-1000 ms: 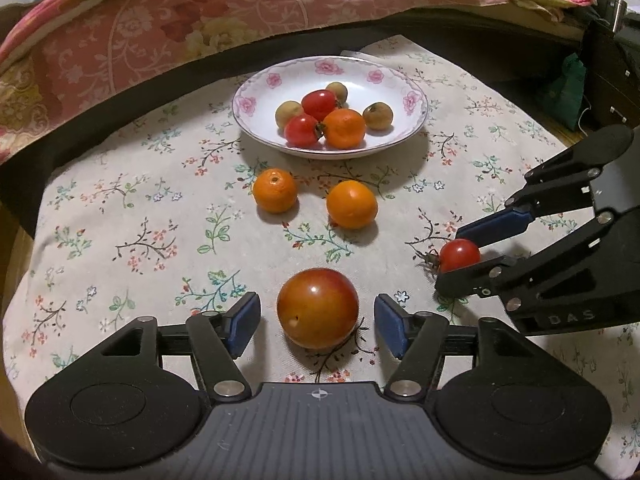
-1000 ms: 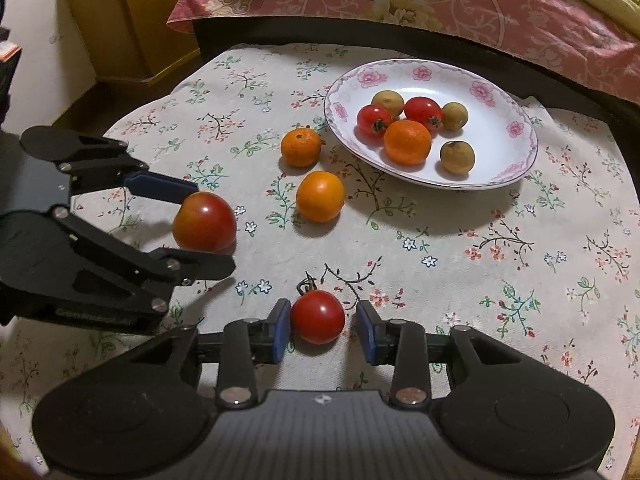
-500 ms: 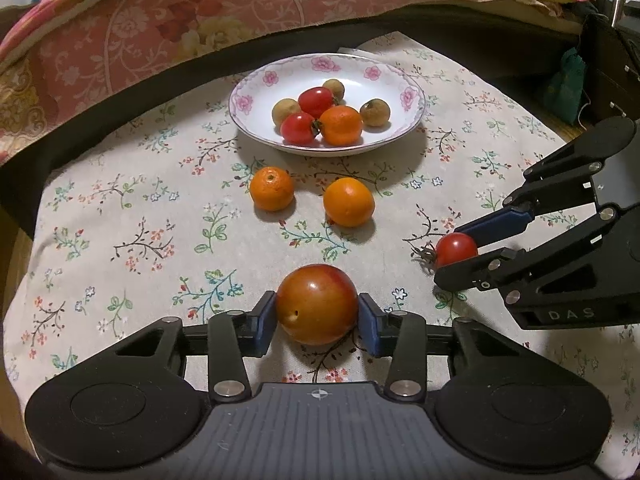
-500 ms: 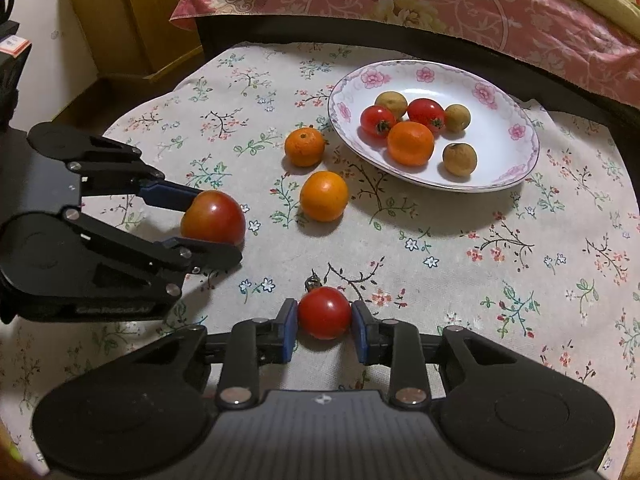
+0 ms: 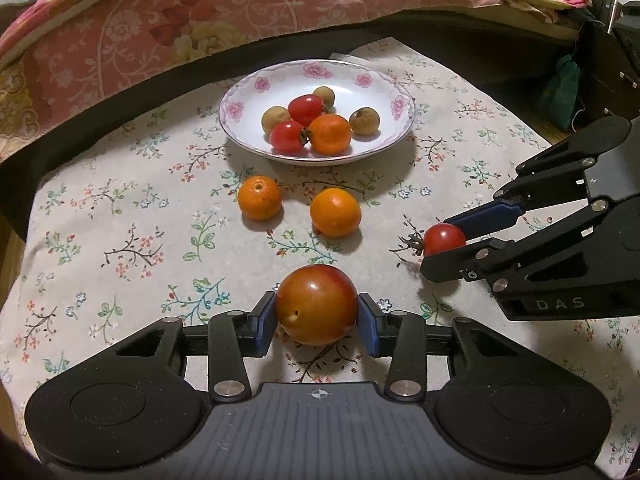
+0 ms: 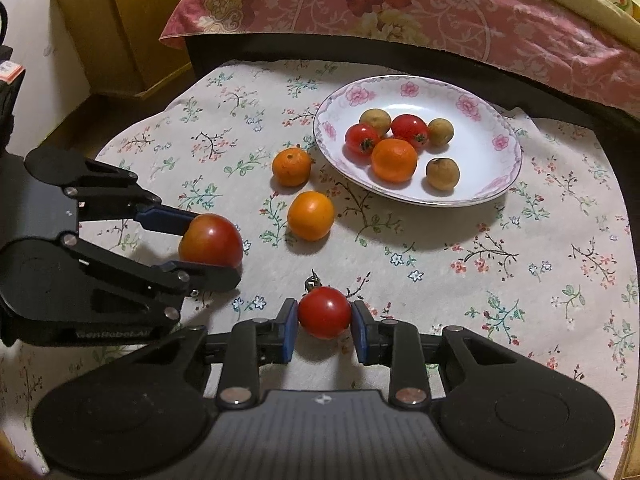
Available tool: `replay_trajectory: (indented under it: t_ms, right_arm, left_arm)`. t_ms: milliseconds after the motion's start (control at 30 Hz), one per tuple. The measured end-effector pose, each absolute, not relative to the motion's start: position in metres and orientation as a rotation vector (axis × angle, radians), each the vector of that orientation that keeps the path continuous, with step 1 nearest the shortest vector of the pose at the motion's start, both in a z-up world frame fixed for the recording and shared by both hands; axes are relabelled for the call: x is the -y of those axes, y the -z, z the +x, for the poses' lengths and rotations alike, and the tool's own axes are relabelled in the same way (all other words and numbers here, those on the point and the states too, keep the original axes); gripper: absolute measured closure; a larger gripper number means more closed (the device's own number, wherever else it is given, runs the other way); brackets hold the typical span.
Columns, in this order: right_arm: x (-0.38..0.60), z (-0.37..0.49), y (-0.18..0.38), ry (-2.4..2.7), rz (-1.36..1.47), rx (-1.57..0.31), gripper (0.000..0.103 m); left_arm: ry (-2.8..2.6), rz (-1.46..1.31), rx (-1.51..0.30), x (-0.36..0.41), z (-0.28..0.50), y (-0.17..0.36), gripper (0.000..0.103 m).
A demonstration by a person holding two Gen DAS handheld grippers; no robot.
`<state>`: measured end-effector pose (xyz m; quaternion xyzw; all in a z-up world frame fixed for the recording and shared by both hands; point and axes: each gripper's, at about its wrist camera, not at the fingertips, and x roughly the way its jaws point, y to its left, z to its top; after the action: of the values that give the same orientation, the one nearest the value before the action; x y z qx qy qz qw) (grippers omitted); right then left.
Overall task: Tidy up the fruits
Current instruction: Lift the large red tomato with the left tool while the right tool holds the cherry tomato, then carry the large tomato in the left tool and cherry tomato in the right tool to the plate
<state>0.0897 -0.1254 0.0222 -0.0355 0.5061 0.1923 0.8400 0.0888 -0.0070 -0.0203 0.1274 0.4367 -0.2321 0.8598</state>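
Left gripper (image 5: 317,318) clenched on large round red-orange tomato (image 5: 317,304), low over floral tablecloth (image 5: 120,216). Right gripper (image 6: 325,326) clamped on small red cherry tomato (image 6: 325,312). Beyond: two loose oranges (image 5: 335,212), then flower-rimmed white plate (image 5: 248,92) with fruit.

Both wrist views look steeply down, sharing the plate (image 5: 404,98).

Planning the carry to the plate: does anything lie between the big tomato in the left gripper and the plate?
Yes. Two oranges sit on the cloth between the big tomato, clamped in the left gripper, and the plate; lifting over them should clear.
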Motion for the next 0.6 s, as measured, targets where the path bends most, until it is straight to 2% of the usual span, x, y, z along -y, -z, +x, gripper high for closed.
replay_trajectory:
  t_ms: [333,600]
  right_arm:
    - [0.124,0.09,-0.011,-0.428,-0.086,-1.097,0.074]
    - [0.124,0.088,-0.01,-0.432,-0.095,-1.095,0.074]
  left_arm:
    - [0.489,0.28,-0.918,0.006,0.088,0.025,0.052]
    - [0.485,0.29,-0.916,0.005,0.089,0.028,0.047]
